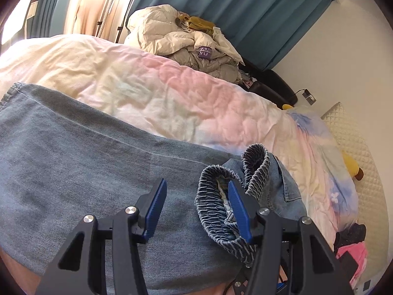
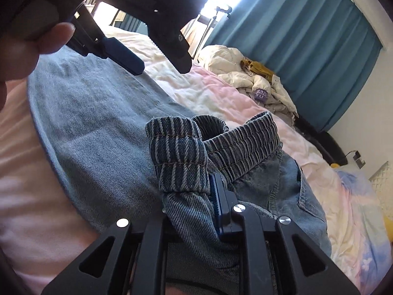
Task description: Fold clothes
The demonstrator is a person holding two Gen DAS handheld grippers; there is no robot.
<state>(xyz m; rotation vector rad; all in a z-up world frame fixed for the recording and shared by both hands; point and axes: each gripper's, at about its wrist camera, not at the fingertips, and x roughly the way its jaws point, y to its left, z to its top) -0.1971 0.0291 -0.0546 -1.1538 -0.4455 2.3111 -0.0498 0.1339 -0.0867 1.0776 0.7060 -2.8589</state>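
The bed [image 1: 152,93] fills both views, its pastel pink and blue quilt rumpled and soft, so anything pressed onto it will sink a little instead of lying on a firm surface. Across the lower left of both views lie the jeans [image 1: 81,162], pale blue denim spread broad and fairly flat over the quilt. They look heavy for clothing and moderately stiff: the cloth should hold a crease and drag as one sheet, not flutter, and its weave gives good grip, so slipping seems unlikely.

At the lower centre right of the left wrist view the elastic waistband [image 1: 221,211] stands up in gathered loops, darker and ribbed. That is the thickest, firmest part, I would judge, and the best place to take hold; the thin leg cloth would bunch.

The right tongs [image 2: 196,196] at the lower centre of their own view sit narrow, closed on a fold of that waistband, denim wedged between the blue pads. The left tongs [image 1: 196,209] stand about half open at the bottom of their view, gripping nothing; one blue pad rests inside the waistband loop, the other over the flat denim.

At the upper centre of the left wrist view a cream puffer jacket [image 1: 181,39] lies heaped before the teal curtain [image 1: 245,7].
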